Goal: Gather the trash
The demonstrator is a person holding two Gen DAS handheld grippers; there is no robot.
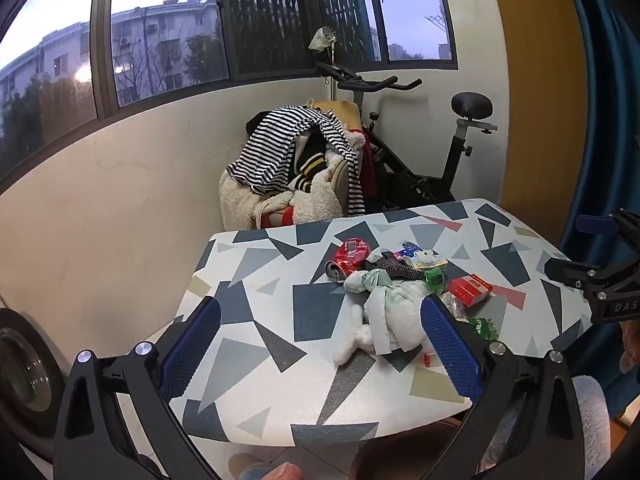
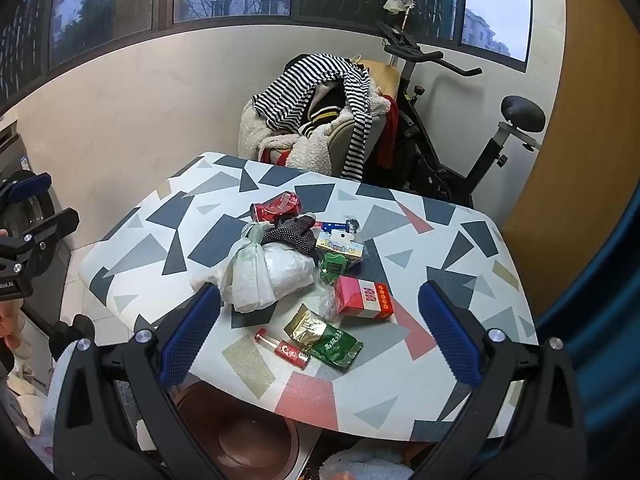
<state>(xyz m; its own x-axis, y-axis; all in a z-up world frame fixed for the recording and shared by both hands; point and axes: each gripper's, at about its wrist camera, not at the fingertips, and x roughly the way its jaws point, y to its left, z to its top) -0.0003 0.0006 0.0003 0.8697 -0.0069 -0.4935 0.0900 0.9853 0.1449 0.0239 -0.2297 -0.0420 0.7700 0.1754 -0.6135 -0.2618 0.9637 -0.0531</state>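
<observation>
Trash lies in a heap on a table (image 1: 256, 344) (image 2: 132, 240) with a triangle-patterned top. It holds a crushed red can (image 1: 347, 258) (image 2: 277, 208), a tied white plastic bag (image 1: 394, 312) (image 2: 272, 272), a red box (image 1: 470, 289) (image 2: 362, 298), a green wrapper (image 2: 326, 340), a red tube (image 2: 286, 350), a green tape holder (image 2: 331, 266) and a dark dotted cloth (image 2: 294, 234). My left gripper (image 1: 320, 348) hovers open over the near table edge. My right gripper (image 2: 320, 330) stands open above the wrapper and tube, nothing between its pads.
Behind the table stand a chair heaped with striped and fleece clothes (image 1: 292, 168) (image 2: 316, 120) and an exercise bike (image 1: 440, 148) (image 2: 460, 128) under the window. A copper-coloured bin (image 2: 240, 432) sits below the table's near edge. A washing machine (image 1: 20, 368) is at left.
</observation>
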